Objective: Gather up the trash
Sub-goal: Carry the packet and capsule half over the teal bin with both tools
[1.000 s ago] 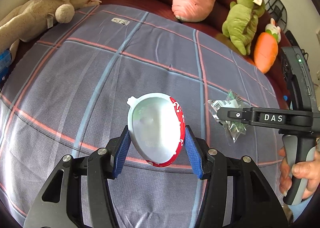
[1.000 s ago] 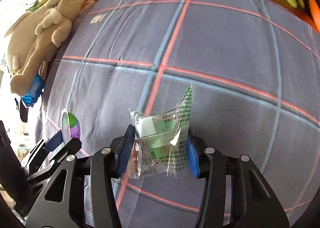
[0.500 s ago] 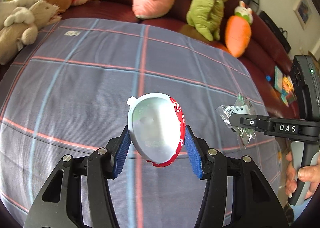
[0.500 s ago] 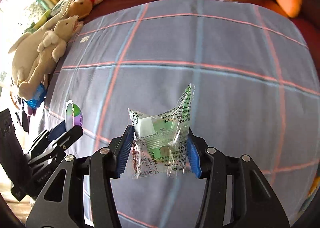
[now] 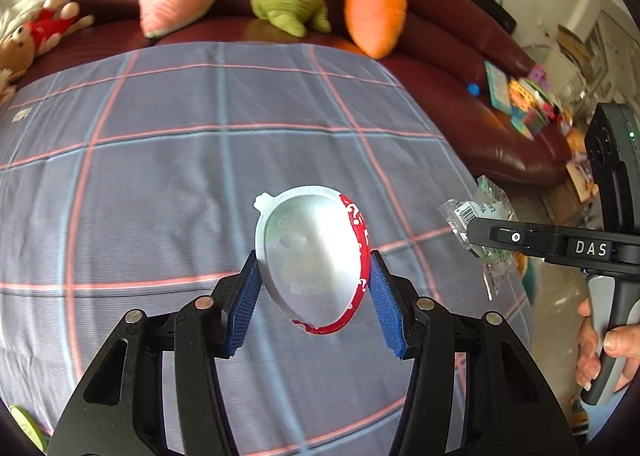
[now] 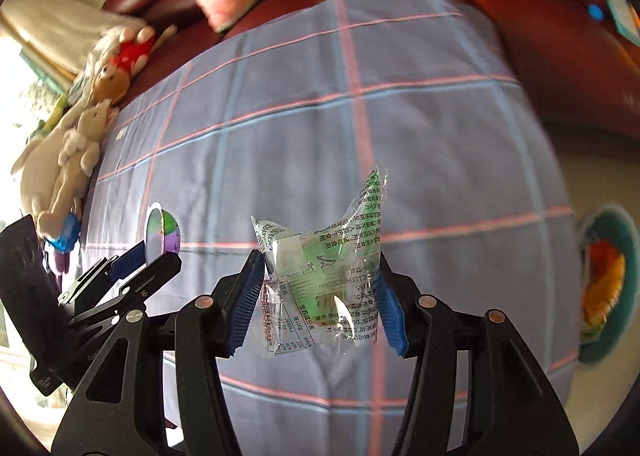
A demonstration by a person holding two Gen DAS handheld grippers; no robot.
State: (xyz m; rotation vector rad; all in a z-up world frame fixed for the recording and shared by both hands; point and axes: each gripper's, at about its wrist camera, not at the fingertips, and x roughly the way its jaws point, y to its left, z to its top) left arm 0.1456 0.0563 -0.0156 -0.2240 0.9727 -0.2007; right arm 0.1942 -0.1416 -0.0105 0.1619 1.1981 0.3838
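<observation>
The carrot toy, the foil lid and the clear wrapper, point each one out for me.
carrot toy (image 5: 374,12), left wrist view, middle of its orange body.
foil lid (image 5: 310,256), left wrist view, centre of its silver face.
clear wrapper (image 6: 326,272), right wrist view, its green printed middle.

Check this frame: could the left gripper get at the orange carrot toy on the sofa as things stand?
Probably not yet. The left gripper is full, its blue pads clamped on a foil lid. The carrot toy sits far across the checked blanket, though nothing stands between.

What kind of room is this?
Probably a home living room: a dark red sofa lined with plush toys, and a checked cloth spread in front of it.
</observation>
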